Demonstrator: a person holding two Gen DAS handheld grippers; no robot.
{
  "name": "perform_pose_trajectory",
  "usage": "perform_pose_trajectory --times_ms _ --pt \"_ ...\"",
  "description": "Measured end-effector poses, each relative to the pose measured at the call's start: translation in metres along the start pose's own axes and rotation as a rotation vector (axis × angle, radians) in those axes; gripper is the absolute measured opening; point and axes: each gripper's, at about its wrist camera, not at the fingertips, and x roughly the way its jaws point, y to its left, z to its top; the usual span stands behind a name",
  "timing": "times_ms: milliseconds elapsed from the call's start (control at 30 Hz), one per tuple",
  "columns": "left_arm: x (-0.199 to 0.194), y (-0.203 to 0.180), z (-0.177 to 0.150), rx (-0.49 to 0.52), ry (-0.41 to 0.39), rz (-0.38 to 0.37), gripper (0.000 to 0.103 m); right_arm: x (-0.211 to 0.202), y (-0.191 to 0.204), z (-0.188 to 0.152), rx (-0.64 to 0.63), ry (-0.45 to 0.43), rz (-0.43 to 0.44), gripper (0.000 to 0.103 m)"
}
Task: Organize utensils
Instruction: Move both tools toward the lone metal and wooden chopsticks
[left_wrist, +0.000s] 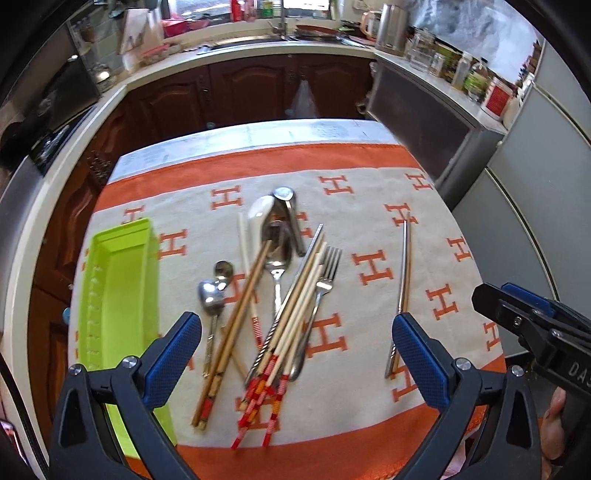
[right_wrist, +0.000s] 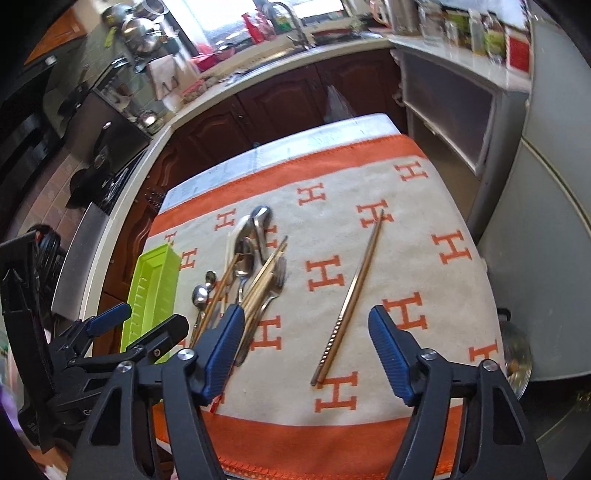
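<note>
A pile of utensils lies on the orange-and-cream cloth (left_wrist: 369, 206): several wooden chopsticks (left_wrist: 291, 325) with red-striped ends, a fork (left_wrist: 325, 277), a large spoon (left_wrist: 275, 254), small spoons (left_wrist: 212, 295) and a white ceramic spoon (left_wrist: 258, 214). A metal chopstick pair (left_wrist: 402, 291) lies apart to the right, and also shows in the right wrist view (right_wrist: 351, 295). A lime green tray (left_wrist: 118, 295) sits empty at the left. My left gripper (left_wrist: 295, 350) is open above the pile's near end. My right gripper (right_wrist: 306, 347) is open, above the near end of the metal pair.
The table stands in a kitchen with dark wood cabinets (left_wrist: 258, 88) and a counter behind. A grey fridge (left_wrist: 535, 184) stands at the right. The green tray also shows in the right wrist view (right_wrist: 155, 291), beside the left gripper's body (right_wrist: 110, 332).
</note>
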Motion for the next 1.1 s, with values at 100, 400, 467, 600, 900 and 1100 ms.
perform_pose_trajectory --times_ms 100,400,467,600,900,1100 --pt "0.021 -0.012 0.007 0.021 0.032 -0.027 0.102 0.017 -0.025 0.007 0.068 0.048 0.005 0.057" --pt "0.079 -0.035 0.001 0.083 0.161 -0.094 0.071 0.097 -0.062 0.015 0.165 0.199 0.004 0.031" --pt "0.084 -0.033 -0.002 0.077 0.179 -0.104 0.069 0.117 -0.065 0.016 0.177 0.238 0.011 0.029" --pt "0.086 -0.030 -0.003 0.064 0.186 -0.103 0.069 0.141 -0.064 0.017 0.182 0.278 -0.008 0.027" --pt "0.094 -0.013 0.001 0.006 0.209 -0.097 0.069 0.170 -0.063 0.019 0.190 0.348 -0.055 0.016" --pt "0.095 0.002 0.001 -0.049 0.205 -0.083 0.069 0.182 -0.047 0.021 0.131 0.363 -0.112 0.013"
